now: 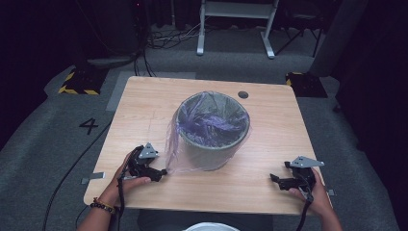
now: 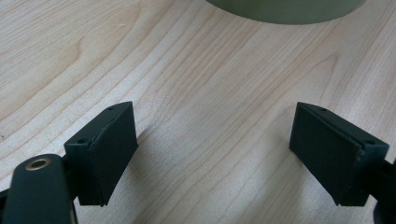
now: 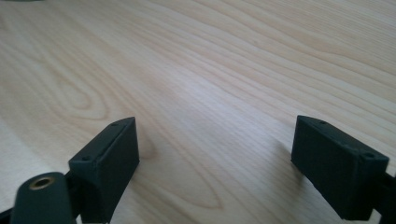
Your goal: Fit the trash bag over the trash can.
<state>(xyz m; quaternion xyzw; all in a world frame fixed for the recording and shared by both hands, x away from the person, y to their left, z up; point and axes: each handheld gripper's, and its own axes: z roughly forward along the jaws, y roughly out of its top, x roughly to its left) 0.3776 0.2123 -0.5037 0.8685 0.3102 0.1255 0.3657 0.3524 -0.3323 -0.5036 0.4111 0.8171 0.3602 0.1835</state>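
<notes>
Bin (image 1: 211,144): grey-green, upright on the tabletop (image 1: 269,125), its long axis vertical and its mouth facing up; it stands just ahead of the left gripper (image 1: 161,172) fingers and well apart from the right gripper (image 1: 274,178) fingers.
Liner (image 1: 211,120): thin purple plastic bag (image 2: 280,9), draped over the rim and hanging loose down the side nearest the left fingers.
Handling: the film looks light, soft and slippery, easily torn; the bin is probably stiff and light.
Hold: best pinched at the loose hanging fold or at the rim.
Left fingers (image 2: 107,154): spread apart, gripping nothing.
Right fingers (image 3: 109,158): spread wide, nothing between them.
</notes>
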